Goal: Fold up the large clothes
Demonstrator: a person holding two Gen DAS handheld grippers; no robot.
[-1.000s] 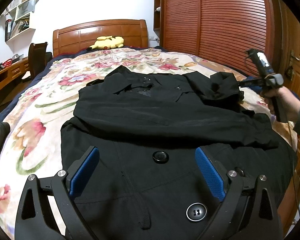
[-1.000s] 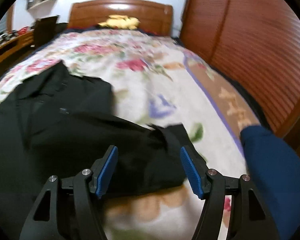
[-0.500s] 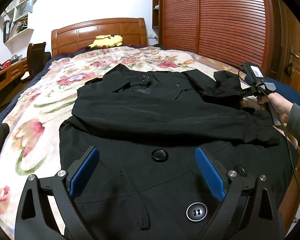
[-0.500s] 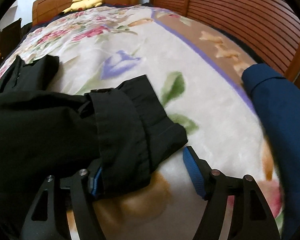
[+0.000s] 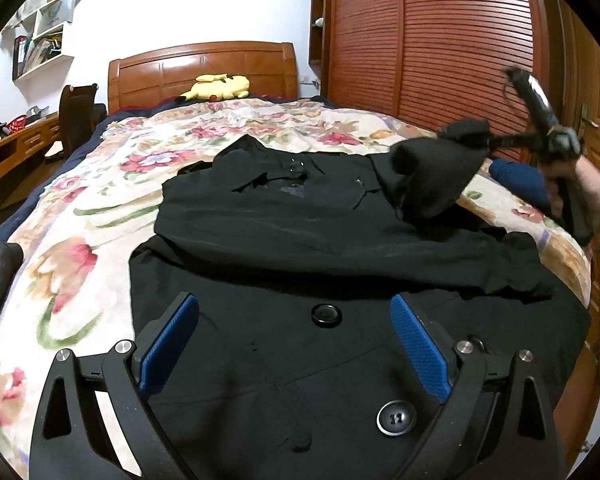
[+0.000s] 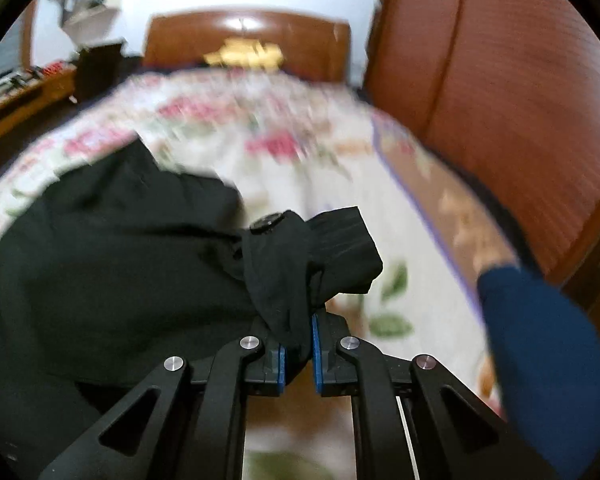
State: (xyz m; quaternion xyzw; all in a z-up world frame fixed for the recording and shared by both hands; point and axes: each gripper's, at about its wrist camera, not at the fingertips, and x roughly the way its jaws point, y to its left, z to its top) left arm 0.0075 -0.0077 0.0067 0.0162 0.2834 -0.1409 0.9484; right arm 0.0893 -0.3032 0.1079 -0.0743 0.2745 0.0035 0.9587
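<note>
A large black coat (image 5: 300, 248) with big buttons lies face up on the floral bedspread (image 5: 100, 200); one sleeve is folded across its chest. My left gripper (image 5: 294, 344) is open above the coat's lower front, holding nothing. My right gripper (image 6: 298, 344) is shut on the cuff of the other sleeve (image 6: 300, 264) and holds it lifted above the bed. In the left wrist view the right gripper (image 5: 476, 136) is at the right edge of the bed, with the raised sleeve (image 5: 428, 176) hanging from it.
A yellow plush toy (image 5: 218, 86) lies by the wooden headboard (image 5: 200, 68). A wooden wardrobe (image 5: 440, 40) runs along the right side. A dark blue pillow (image 6: 540, 352) lies at the bed's right edge. A desk and chair (image 5: 76, 116) stand at left.
My right gripper has closed on the sleeve cuff and lifted it off the bed. My left gripper stays open over the coat's lower front.
</note>
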